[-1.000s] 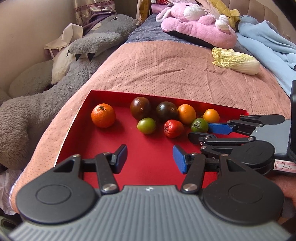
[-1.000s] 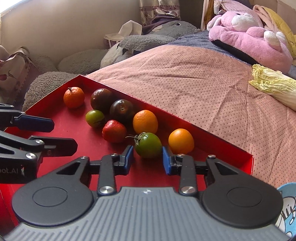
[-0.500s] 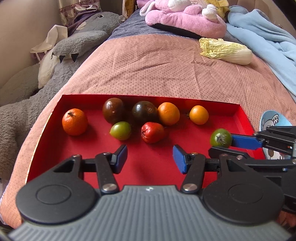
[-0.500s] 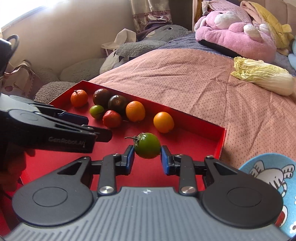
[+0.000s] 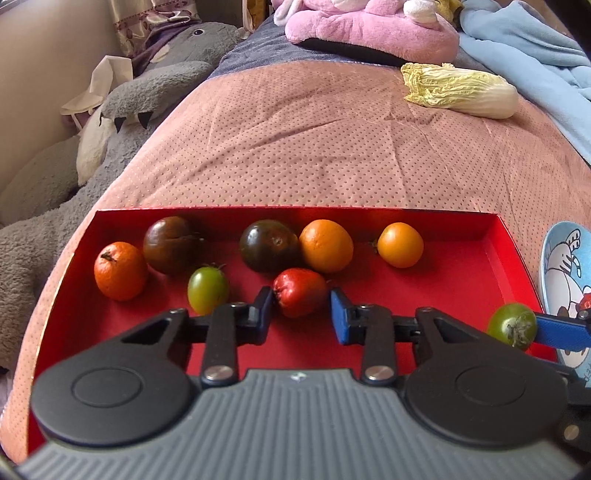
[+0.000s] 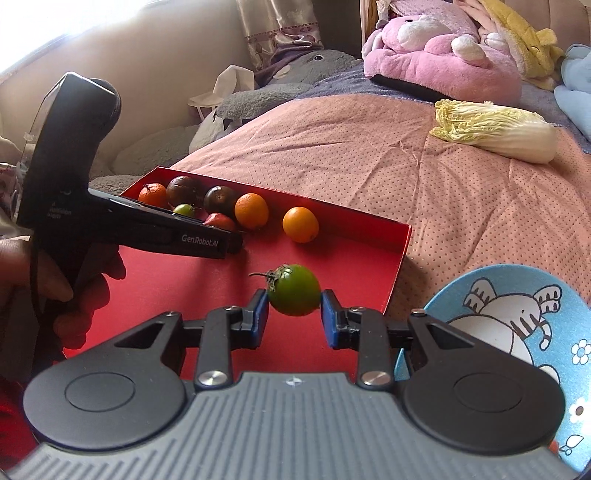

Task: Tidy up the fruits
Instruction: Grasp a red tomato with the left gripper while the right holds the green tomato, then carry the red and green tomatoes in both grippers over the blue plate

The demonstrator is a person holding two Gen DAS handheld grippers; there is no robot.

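Observation:
A red tray [image 5: 461,291] on the bed holds oranges, dark tomatoes, a small green tomato [image 5: 207,290] and a red fruit [image 5: 299,291]. My left gripper [image 5: 301,300] straddles the red fruit with its jaws closing. The left pad touches the fruit and the right pad stands a sliver off. My right gripper [image 6: 294,302] is shut on a green tomato [image 6: 294,290] with a stalk, held above the tray's right end [image 6: 369,258]. That tomato [image 5: 511,325] also shows at the right edge of the left wrist view, beside the blue cartoon plate [image 6: 498,332].
A napa cabbage [image 5: 461,90] lies on the pink bedspread beyond the tray. Pink plush toys [image 5: 369,29] and a blue blanket sit at the bed's head, and a grey plush [image 5: 110,122] lies along the left side. A person's hand [image 6: 85,291] holds the left gripper.
The right gripper lifted the green tomato out of the fruit row and carried it right, to the tray's end by the plate. The left gripper reached the red fruit and its jaws narrowed around it.

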